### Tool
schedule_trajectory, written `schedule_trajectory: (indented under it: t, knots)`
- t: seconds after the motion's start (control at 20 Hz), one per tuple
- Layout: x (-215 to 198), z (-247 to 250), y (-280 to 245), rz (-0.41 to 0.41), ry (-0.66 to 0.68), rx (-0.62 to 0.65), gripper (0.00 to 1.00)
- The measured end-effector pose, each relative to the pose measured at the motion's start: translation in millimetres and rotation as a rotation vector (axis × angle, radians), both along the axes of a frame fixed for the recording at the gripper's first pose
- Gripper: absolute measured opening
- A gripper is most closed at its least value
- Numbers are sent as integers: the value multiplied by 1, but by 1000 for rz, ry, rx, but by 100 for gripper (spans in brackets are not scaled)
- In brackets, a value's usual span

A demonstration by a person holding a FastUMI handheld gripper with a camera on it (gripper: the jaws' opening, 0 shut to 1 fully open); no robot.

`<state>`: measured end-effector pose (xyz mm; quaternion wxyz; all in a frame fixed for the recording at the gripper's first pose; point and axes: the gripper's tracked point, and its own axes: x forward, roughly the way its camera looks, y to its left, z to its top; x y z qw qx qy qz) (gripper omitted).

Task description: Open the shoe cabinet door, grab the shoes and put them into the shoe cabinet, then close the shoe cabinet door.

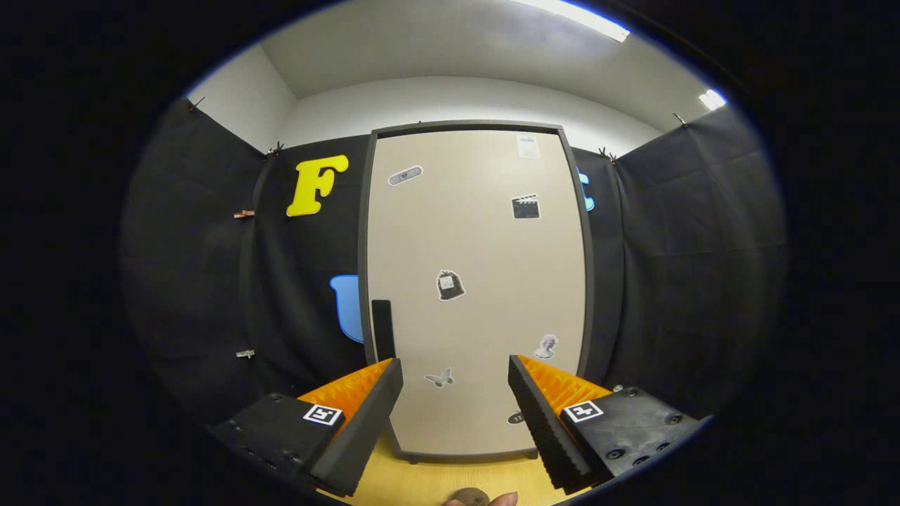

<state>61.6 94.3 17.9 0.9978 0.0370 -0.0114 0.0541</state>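
Facing closed cabinet door (475, 281), tool (455, 372) open.

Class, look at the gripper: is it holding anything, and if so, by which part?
Nothing is held. The gripper is open, its fingers apart with only air between them, facing the closed shoe cabinet door beyond.

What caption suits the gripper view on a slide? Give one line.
Open claw faces the closed shoe cabinet door, its dark handle just beyond one finger.

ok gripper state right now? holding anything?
Gripper: open, holding nothing; fingers spread, pointing at the closed shoe cabinet door, short of its dark handle.
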Motion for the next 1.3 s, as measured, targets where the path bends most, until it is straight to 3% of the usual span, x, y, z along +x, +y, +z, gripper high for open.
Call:
schedule_trajectory:
  t: [0.3, 0.5, 0.9, 1.0, 1.05, 1.1, 1.2, 1.25, 1.3]
  knots:
    - [47, -3, 59, 33, -1, 5, 98]
    - [82, -23, 89, 24, 16, -56, 98]
    - [146, -55, 106, -37, 61, -64, 97]
    - [155, -61, 112, -38, 70, -61, 89]
    - [161, -65, 113, -52, 76, -64, 74]
    - [163, -68, 112, -60, 84, -62, 68]
    - [172, -73, 115, -60, 90, -45, 64]
    - [171, -73, 105, -99, 92, -44, 65]
    - [173, -69, 105, -96, 72, -19, 54]
